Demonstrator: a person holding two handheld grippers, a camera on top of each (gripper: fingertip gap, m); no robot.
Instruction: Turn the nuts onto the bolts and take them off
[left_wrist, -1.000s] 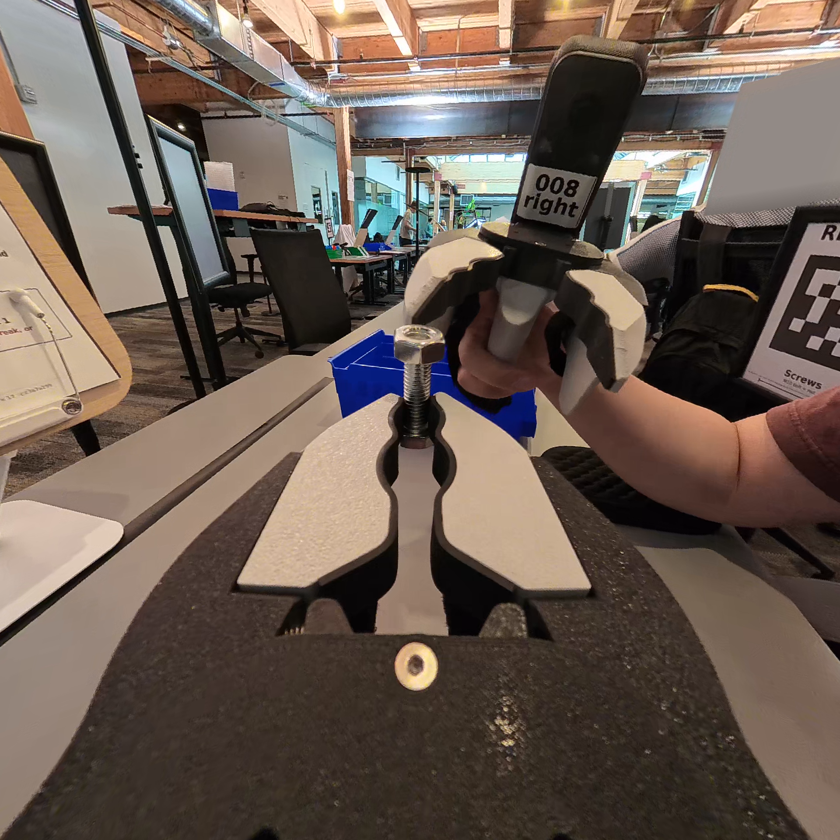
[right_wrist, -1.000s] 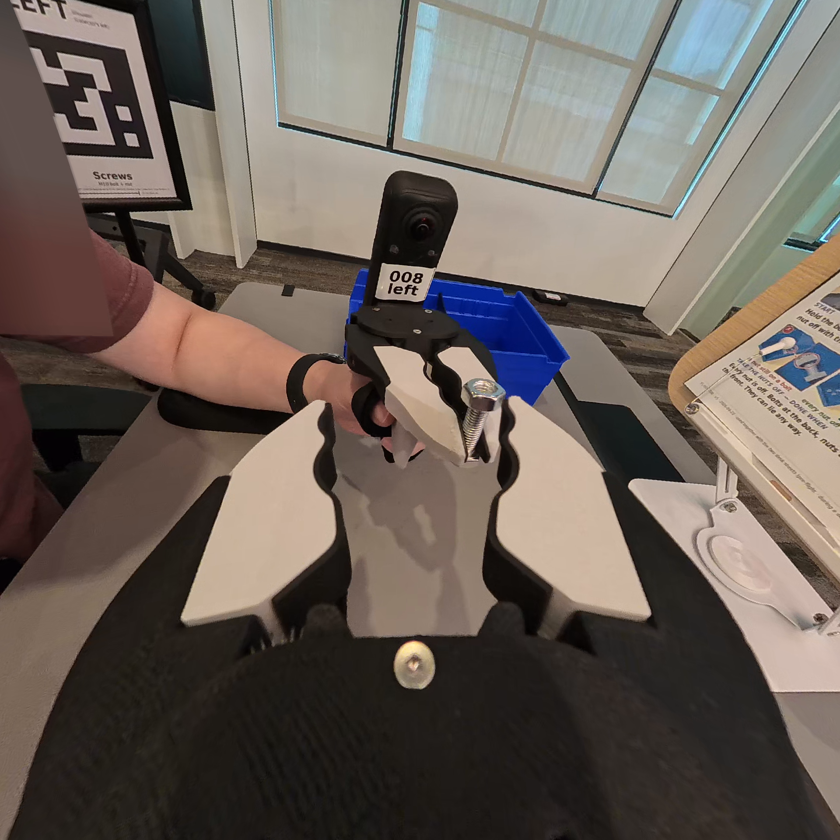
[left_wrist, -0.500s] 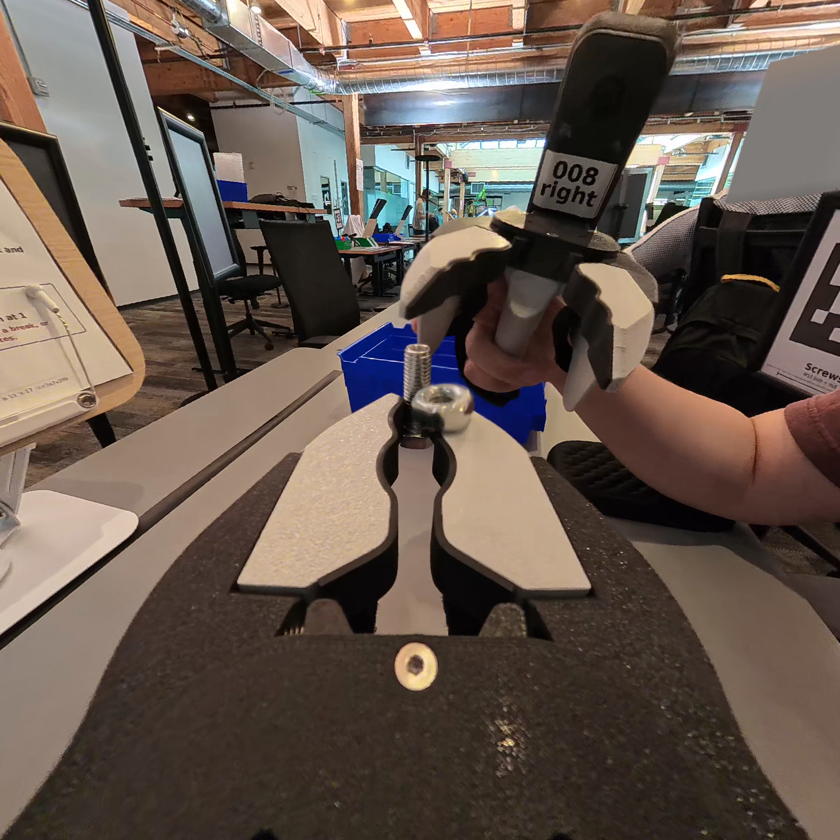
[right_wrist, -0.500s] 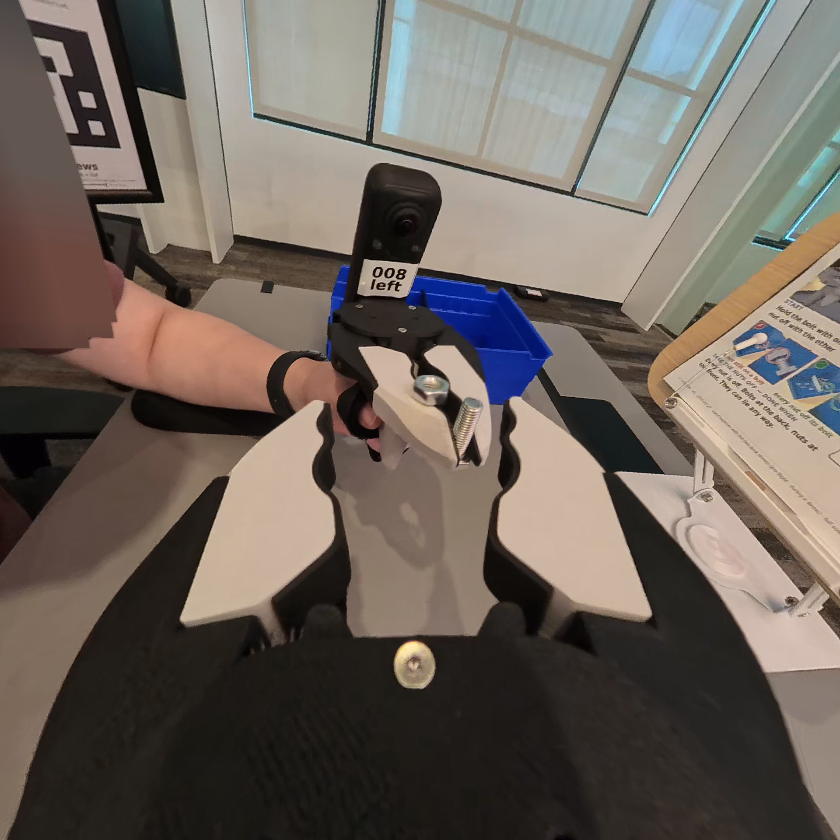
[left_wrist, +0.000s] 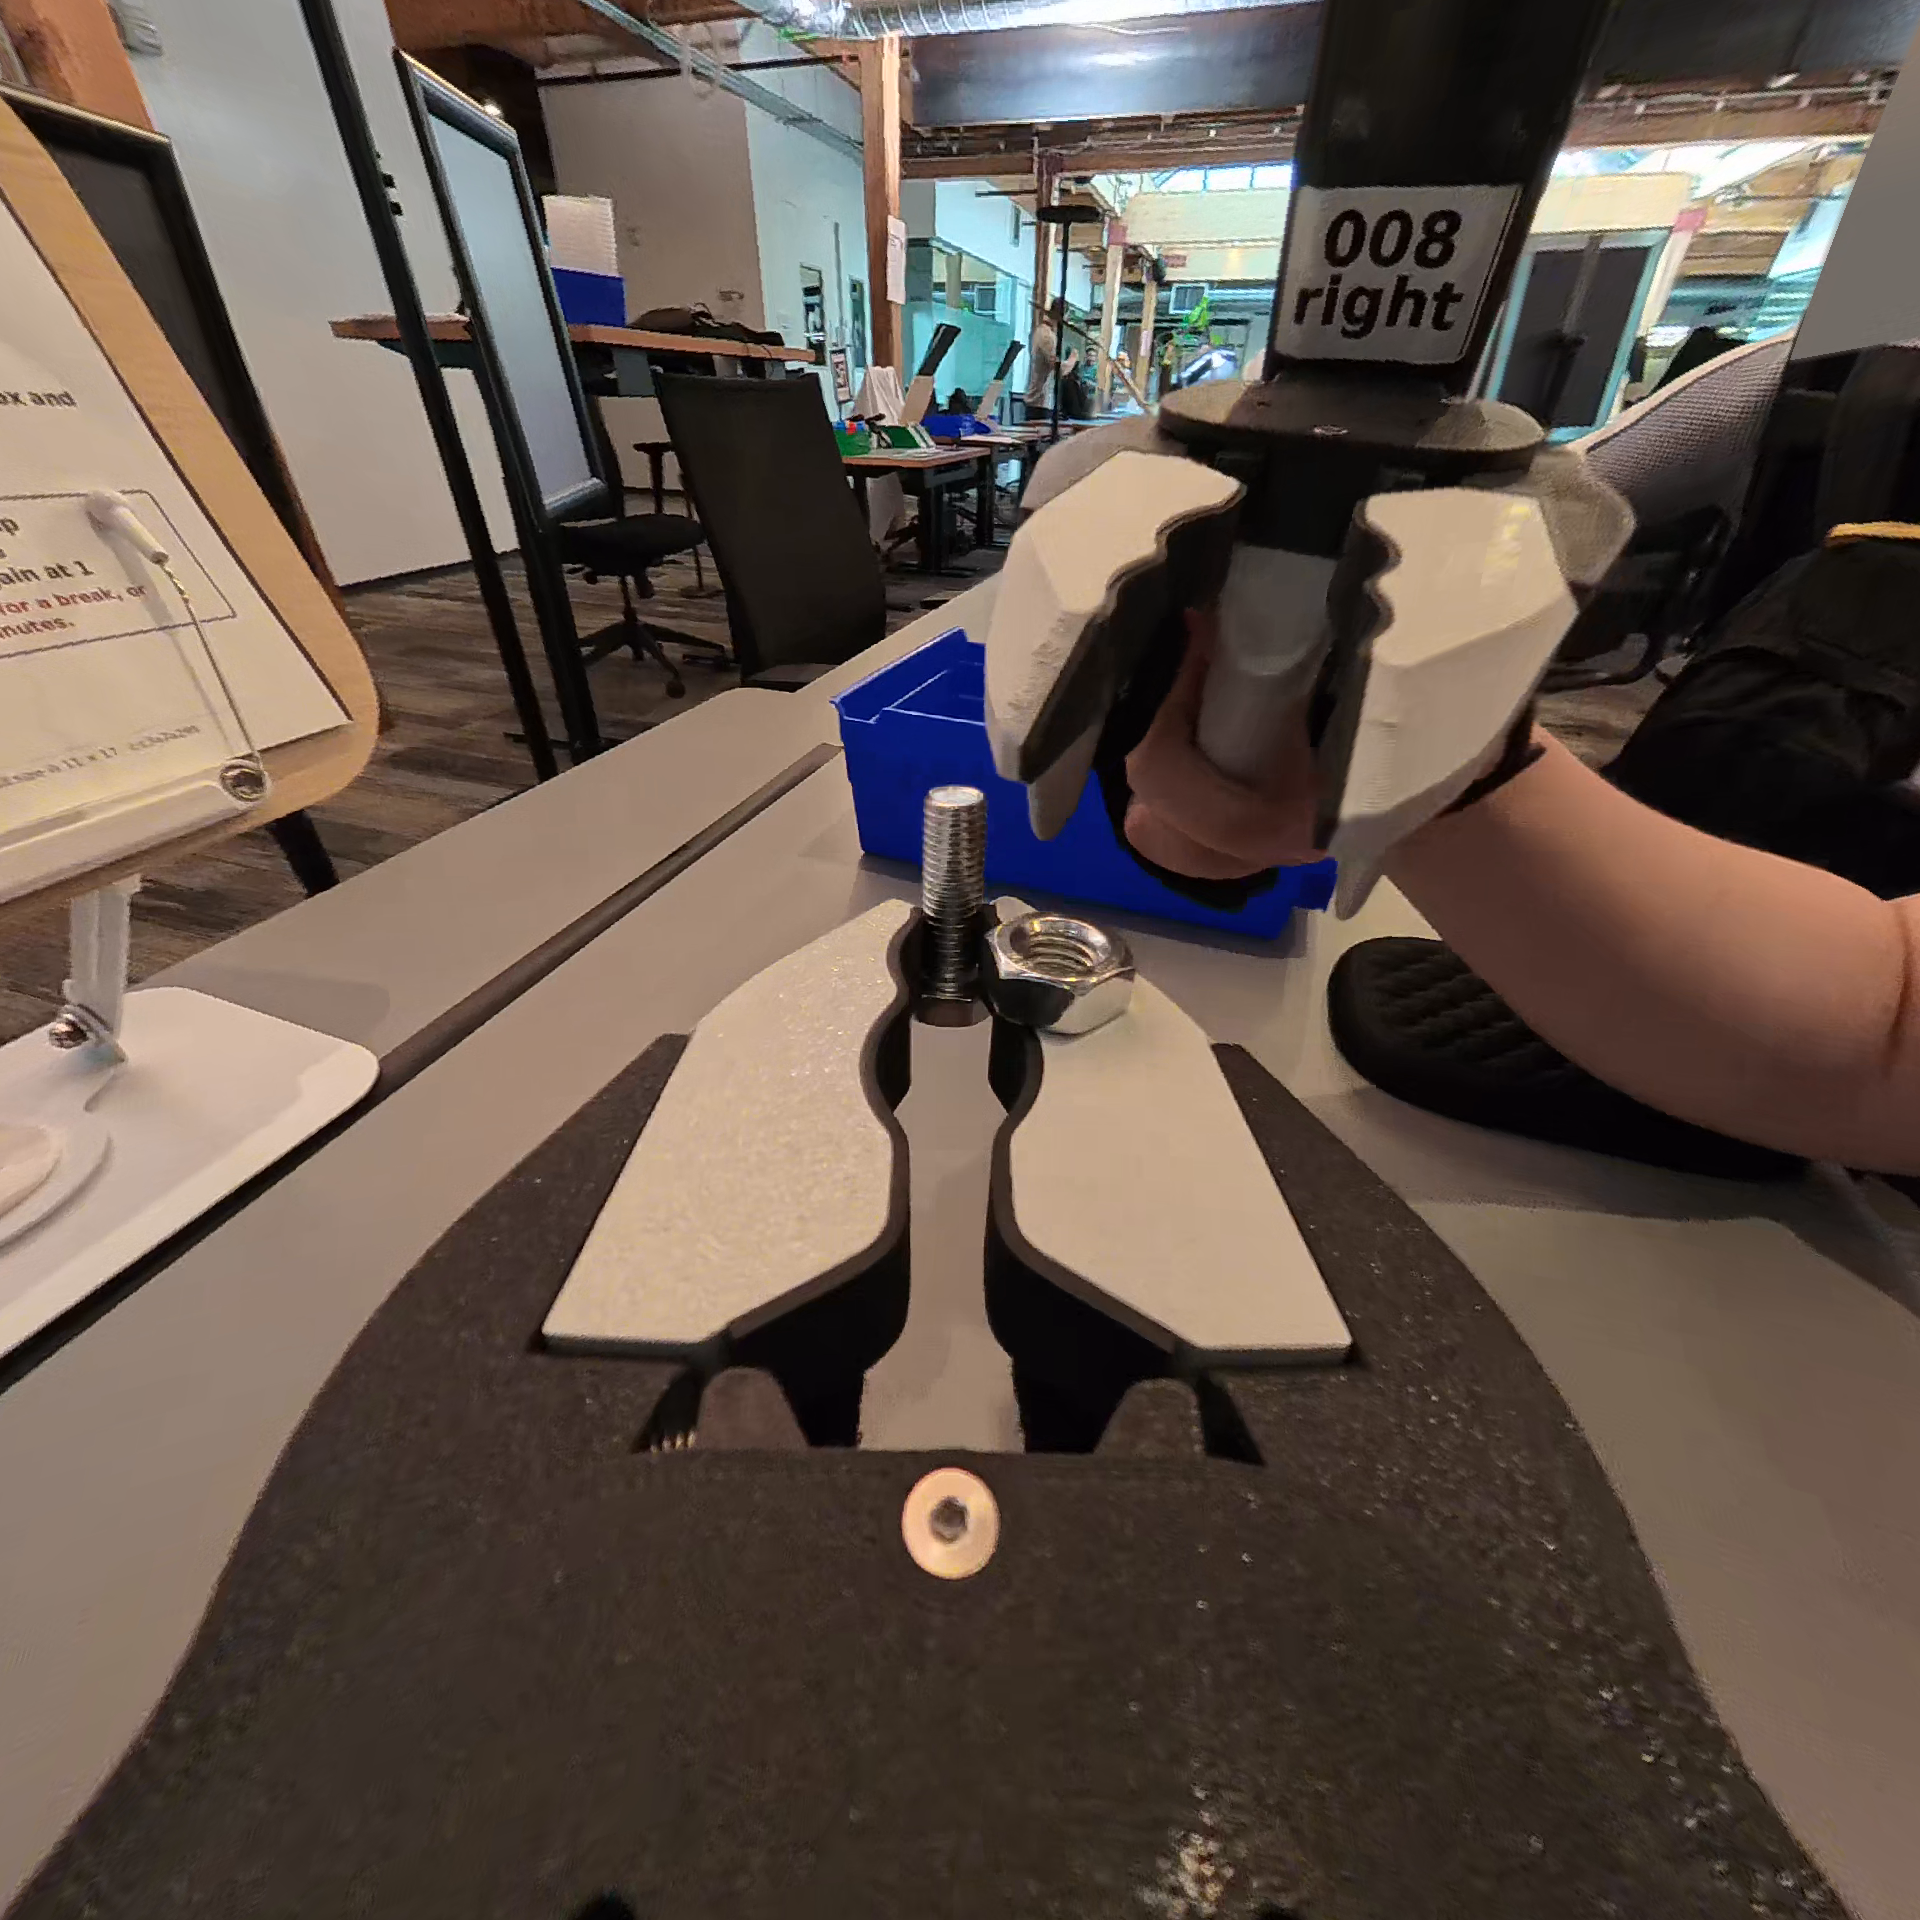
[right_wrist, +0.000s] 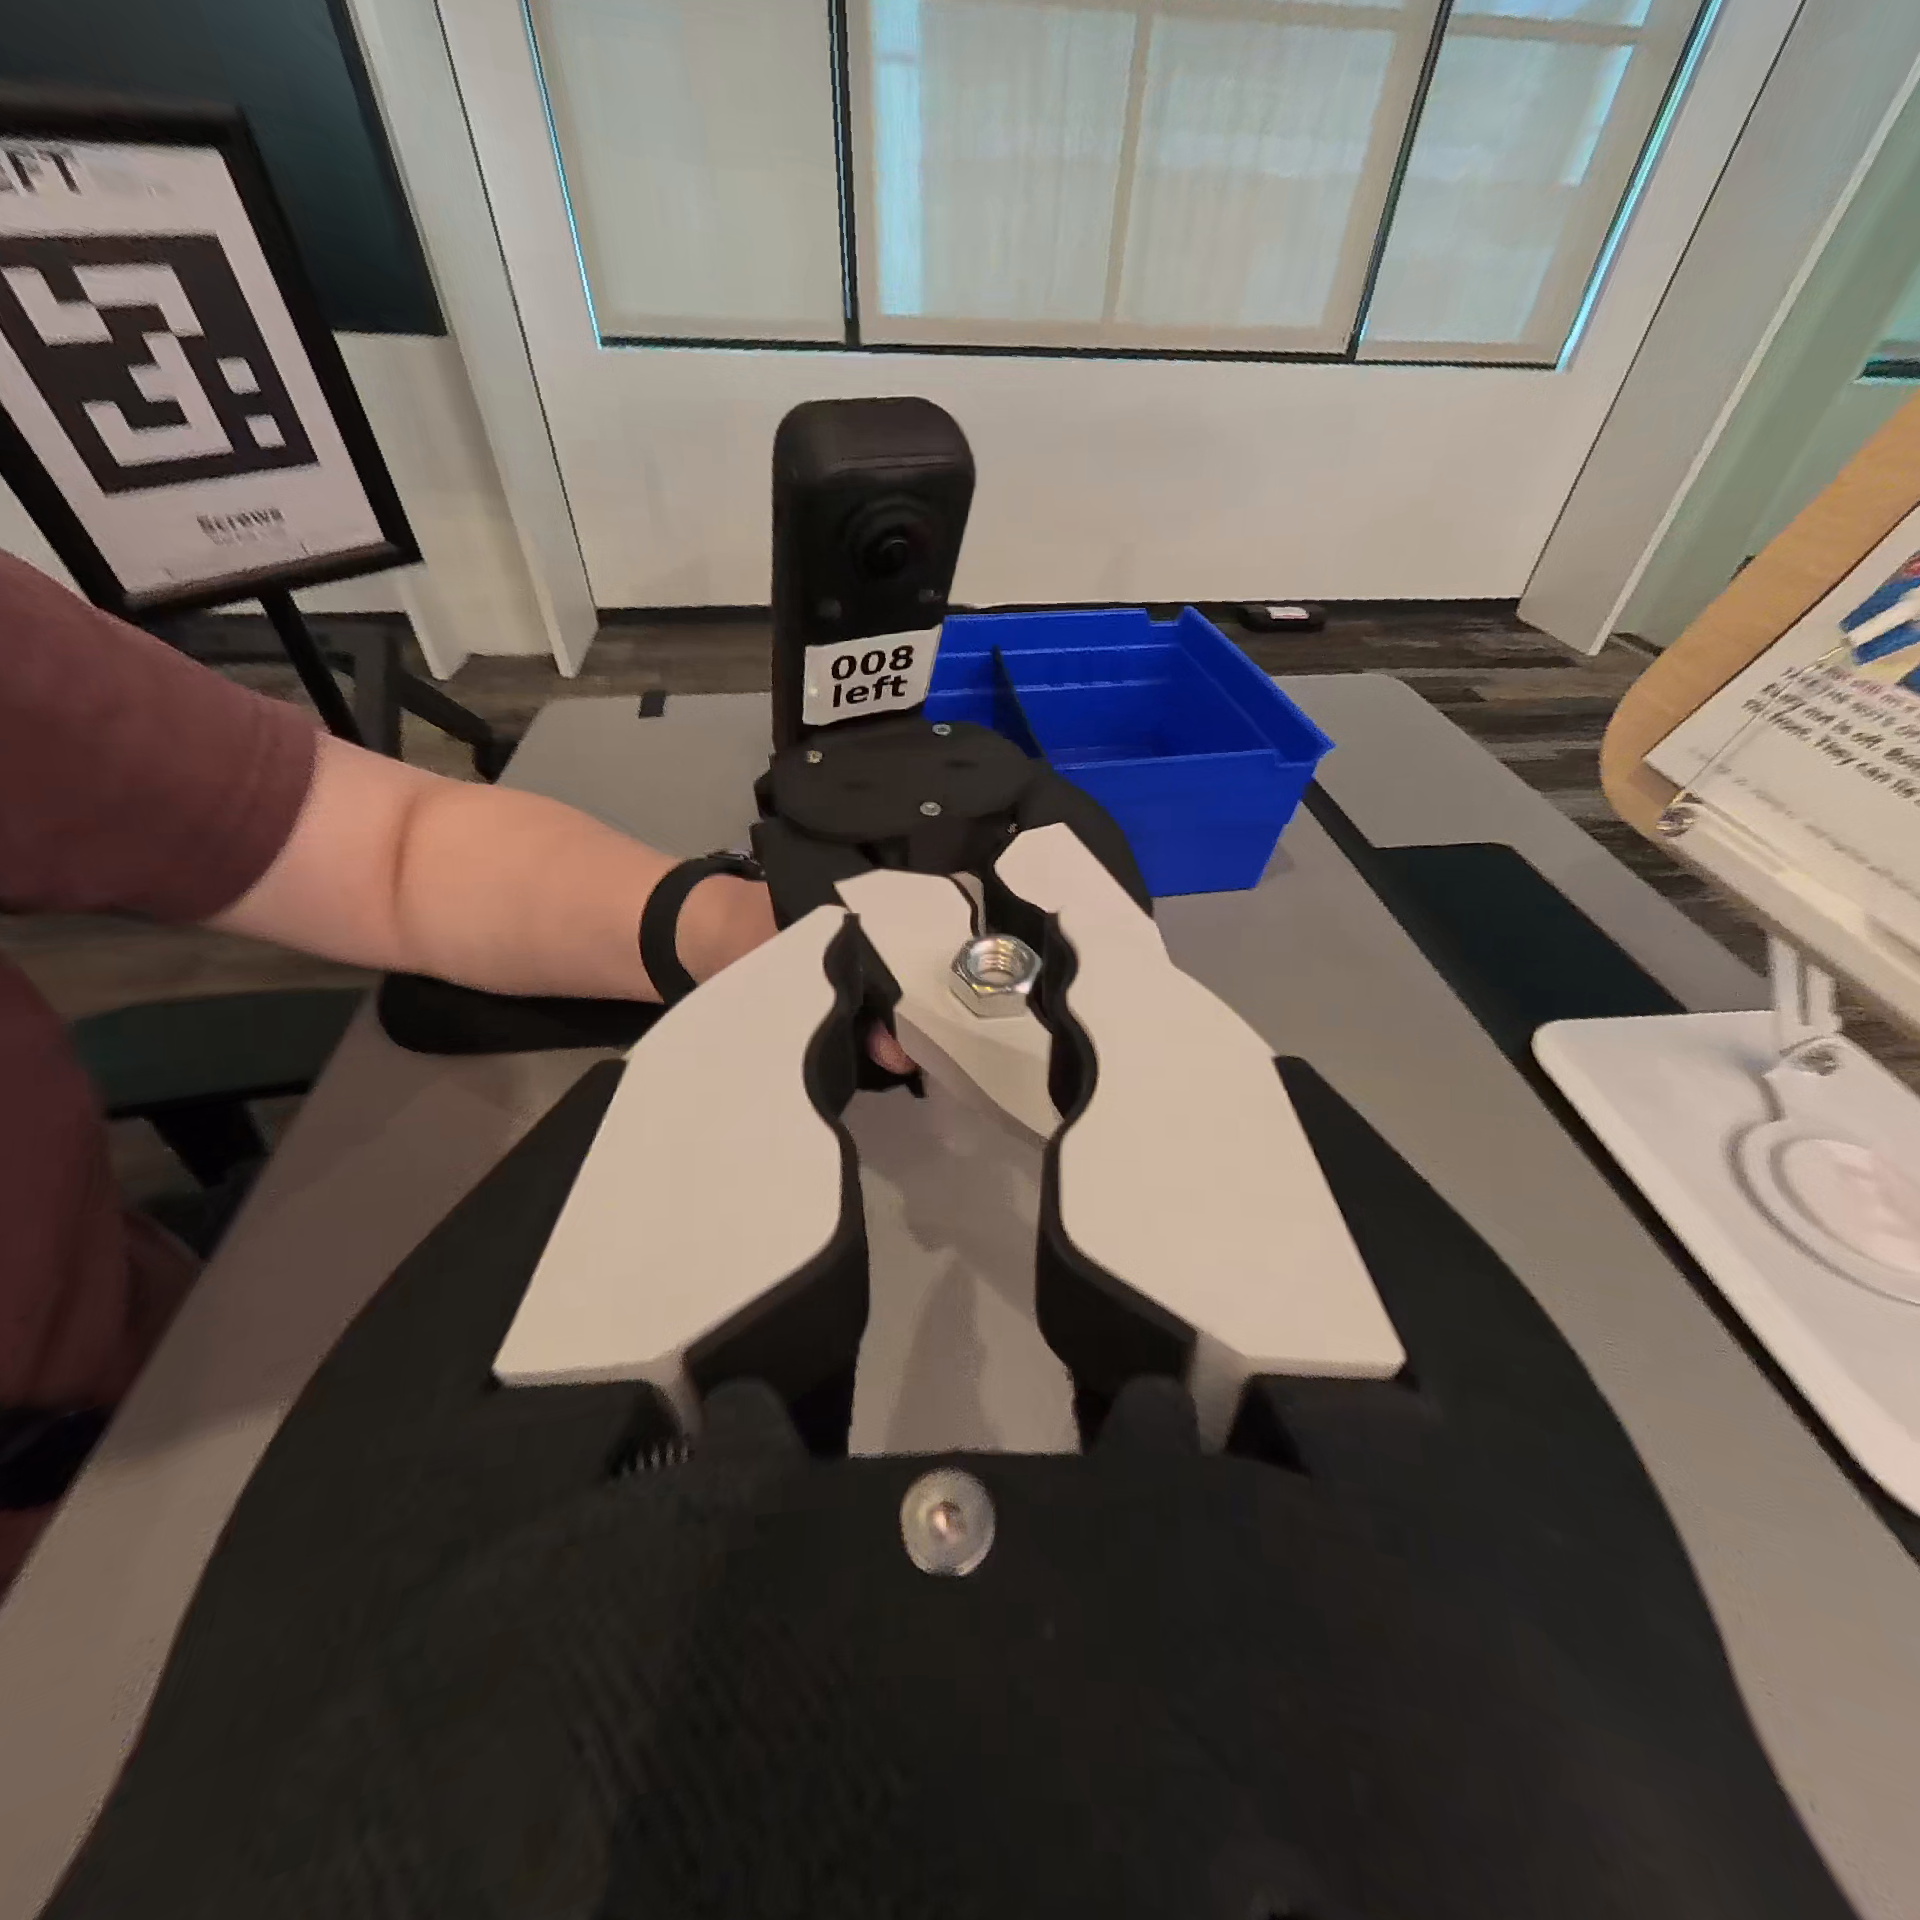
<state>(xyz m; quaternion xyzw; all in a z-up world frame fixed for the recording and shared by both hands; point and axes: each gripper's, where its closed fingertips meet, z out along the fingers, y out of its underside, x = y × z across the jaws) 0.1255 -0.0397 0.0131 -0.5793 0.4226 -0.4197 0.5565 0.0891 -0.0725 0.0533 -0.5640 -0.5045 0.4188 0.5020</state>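
My left gripper (left_wrist: 951, 940) is shut on a steel bolt (left_wrist: 954, 883) and holds it upright, threaded end up. A loose hex nut (left_wrist: 1060, 971) lies flat on top of its right finger, beside the bolt. My right gripper (left_wrist: 1195, 862) is open and empty, hovering just beyond and above the nut with its fingers pointing down. In the right wrist view the nut (right_wrist: 995, 971) rests on the left gripper's finger (right_wrist: 977, 1060). The right gripper (right_wrist: 940, 904) straddles that finger without touching the nut. The bolt is mostly hidden there.
A blue bin (left_wrist: 935, 769) stands on the grey table (left_wrist: 520, 904) just behind the grippers; it also shows in the right wrist view (right_wrist: 1164, 821). An instruction board on a white stand (left_wrist: 135, 623) is at the side. A black wrist pad (left_wrist: 1455, 1039) lies under the forearm. Left tips to right tips: about 6 cm.
The nut has come off the top of the bolt and dropped onto the left gripper's finger. The right gripper has moved closer over it and its jaws have narrowed.
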